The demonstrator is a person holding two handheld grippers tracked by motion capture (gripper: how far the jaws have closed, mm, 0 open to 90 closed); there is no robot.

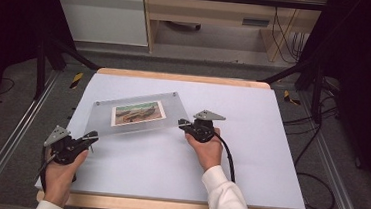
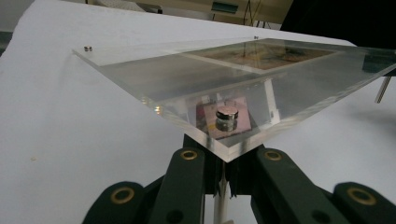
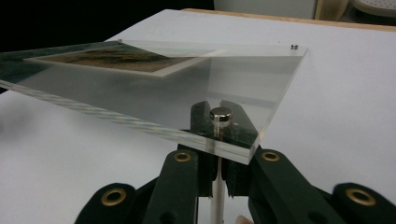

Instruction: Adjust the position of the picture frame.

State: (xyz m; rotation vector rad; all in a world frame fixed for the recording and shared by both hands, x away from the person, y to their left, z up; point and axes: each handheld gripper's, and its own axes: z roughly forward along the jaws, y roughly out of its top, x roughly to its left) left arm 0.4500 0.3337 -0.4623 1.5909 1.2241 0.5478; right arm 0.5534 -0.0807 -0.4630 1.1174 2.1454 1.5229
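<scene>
A clear acrylic photo frame (image 1: 103, 116) with a landscape photo (image 1: 138, 113) in its middle is held tilted above the white tabletop. Each corner carries a small metal post. My left gripper (image 1: 92, 138) is at the frame's near left corner, and in the left gripper view its jaws (image 2: 223, 179) are shut on the thin post under the round metal cap (image 2: 226, 113). My right gripper (image 1: 182, 124) is at the near right corner, and the right gripper view has it (image 3: 217, 179) shut on the post below that cap (image 3: 220, 115).
The white sheet (image 1: 249, 154) covers a wooden table with its edge showing at front and back. Black rails and struts (image 1: 41, 58) stand at both sides. Cables (image 1: 313, 180) lie on the floor at right. A wooden cabinet (image 1: 206, 11) is behind the table.
</scene>
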